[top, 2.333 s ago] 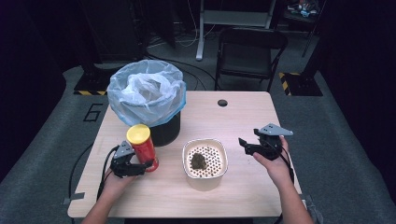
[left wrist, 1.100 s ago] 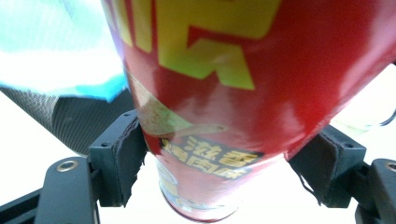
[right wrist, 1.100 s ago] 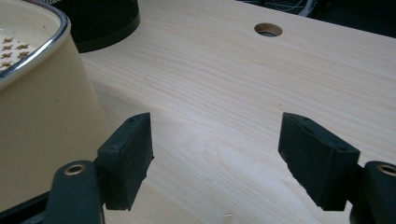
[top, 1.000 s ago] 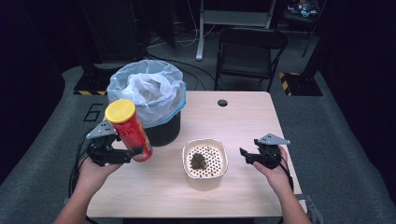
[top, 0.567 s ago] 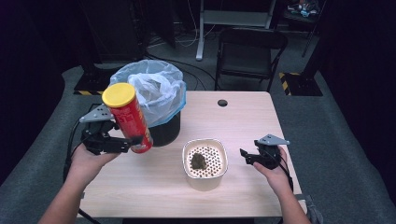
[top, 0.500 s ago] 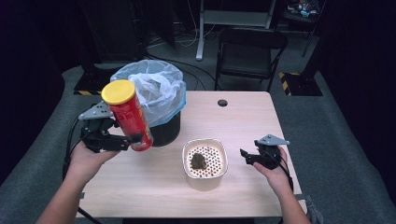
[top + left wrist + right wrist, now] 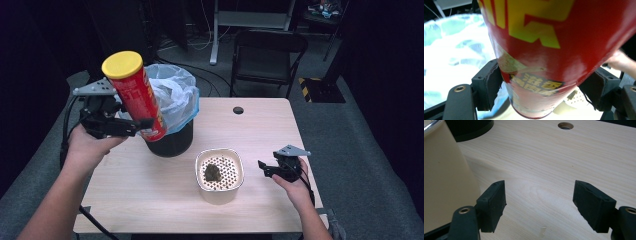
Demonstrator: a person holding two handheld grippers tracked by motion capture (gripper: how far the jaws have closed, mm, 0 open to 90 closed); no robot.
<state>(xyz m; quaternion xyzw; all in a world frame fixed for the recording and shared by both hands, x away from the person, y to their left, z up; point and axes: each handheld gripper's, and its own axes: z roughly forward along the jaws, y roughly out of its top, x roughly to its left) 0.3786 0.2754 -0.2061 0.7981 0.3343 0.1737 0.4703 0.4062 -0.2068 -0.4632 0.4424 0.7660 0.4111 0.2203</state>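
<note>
Left tool (image 7: 131,126) pinches red can (image 7: 135,95) low on body, tilted, in air beside lined bin (image 7: 172,107). Right tool (image 7: 267,167) spread, nothing between pads, low over worktop (image 7: 150,195) near cream container (image 7: 220,172).

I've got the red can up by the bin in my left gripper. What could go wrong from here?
1. The left gripper clamps the red can near its bottom end, and the can tilts. Its long, lidded top could lever it loose.
2. The can hangs at the rim of the bagged bin. It could catch the loose blue-white liner or nudge the bin.
3. If it slips, it may fall toward the cream perforated container just below on the table.
</note>
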